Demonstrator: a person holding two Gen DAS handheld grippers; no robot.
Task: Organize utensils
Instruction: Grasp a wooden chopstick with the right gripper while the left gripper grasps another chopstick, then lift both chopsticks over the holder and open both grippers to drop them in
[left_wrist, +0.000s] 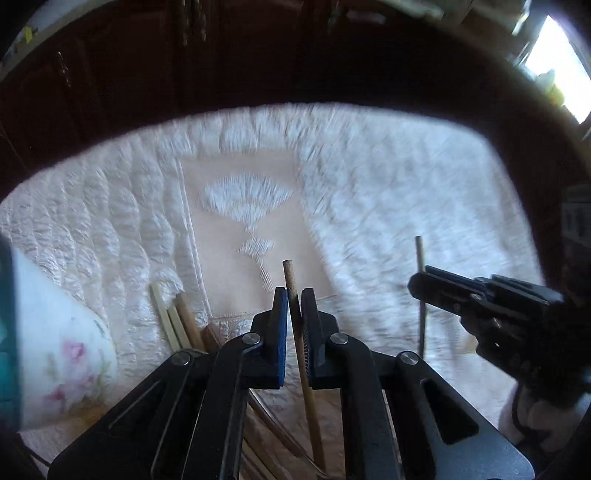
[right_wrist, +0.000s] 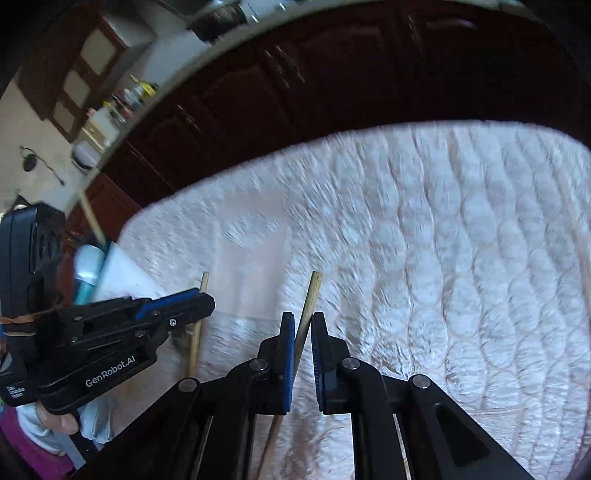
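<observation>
Dark wood cabinets (left_wrist: 110, 74) back a table under a white quilted cloth (left_wrist: 369, 184), blurred in both views. We find the left gripper (left_wrist: 294, 314) clamped on a brown chopstick (left_wrist: 290, 280), held upright above the cloth. The right gripper (right_wrist: 303, 332) pinches a pale chopstick (right_wrist: 314, 291), tilted slightly. More chopsticks (left_wrist: 177, 317) lie loose beside a floral container (left_wrist: 66, 350), at the left gripper's left.

tablecloth (left_wrist: 369, 184) motion-blurred; chopsticks (left_wrist: 177, 325) partly hidden behind left tool (left_wrist: 294, 314)
</observation>
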